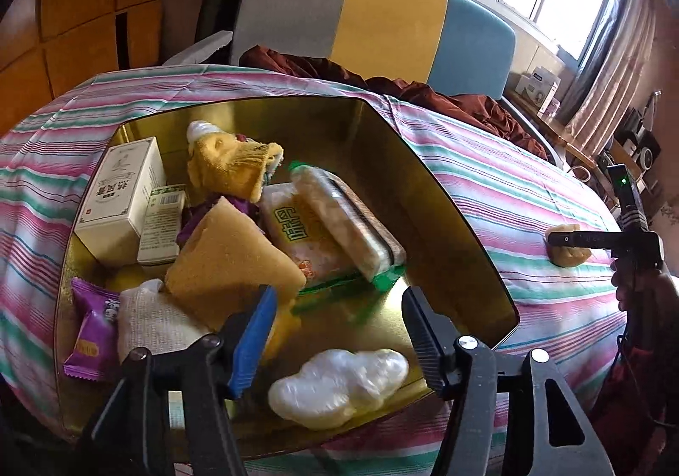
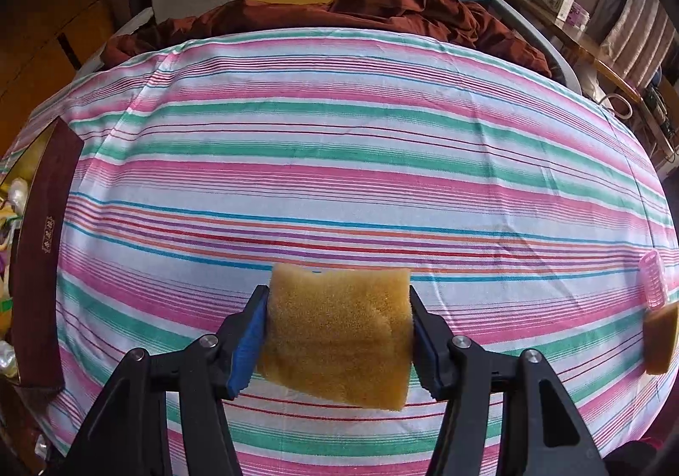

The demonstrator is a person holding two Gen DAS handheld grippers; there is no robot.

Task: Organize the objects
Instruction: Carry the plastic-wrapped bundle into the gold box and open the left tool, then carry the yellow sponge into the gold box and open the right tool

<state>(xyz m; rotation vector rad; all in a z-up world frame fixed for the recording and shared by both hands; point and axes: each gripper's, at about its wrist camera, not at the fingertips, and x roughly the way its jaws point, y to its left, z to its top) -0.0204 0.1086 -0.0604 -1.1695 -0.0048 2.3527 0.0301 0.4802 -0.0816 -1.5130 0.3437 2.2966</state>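
Left wrist view: my left gripper [image 1: 339, 331] hangs over the gold tin [image 1: 445, 195] with its jaws apart and nothing between the pads. The white shell-shaped packet [image 1: 339, 387] lies on the tin floor just below the fingers, not touched by either.

Tin contents, left to right: purple snack sachet [image 1: 91, 344] at the near left wall, white gauze bundle [image 1: 148, 319] beside it, white carton [image 1: 121, 200] with a smaller box [image 1: 163, 225] leaning on it, a yellow sponge wedge [image 1: 229, 263] tilted over the pile, a yellow knit cloth [image 1: 231, 166] behind, and two green-edged biscuit packs [image 1: 339, 234] stacked askew.

Right wrist view: my right gripper [image 2: 339, 342] is clamped on a yellow sponge block [image 2: 339, 331], both pads pressing its sides. The sponge sits above the striped cloth [image 2: 339, 145]; I can't be sure whether its lower edge touches the fabric. The tin's dark outer wall shows at the left frame edge.

Well to the right on the cloth: a pink ridged item [image 2: 655, 280] touching a tan block [image 2: 660, 338], both too distorted at the frame edge to identify.

Rumpled brown fabric [image 2: 382, 17] lies at the far edge of the cloth.
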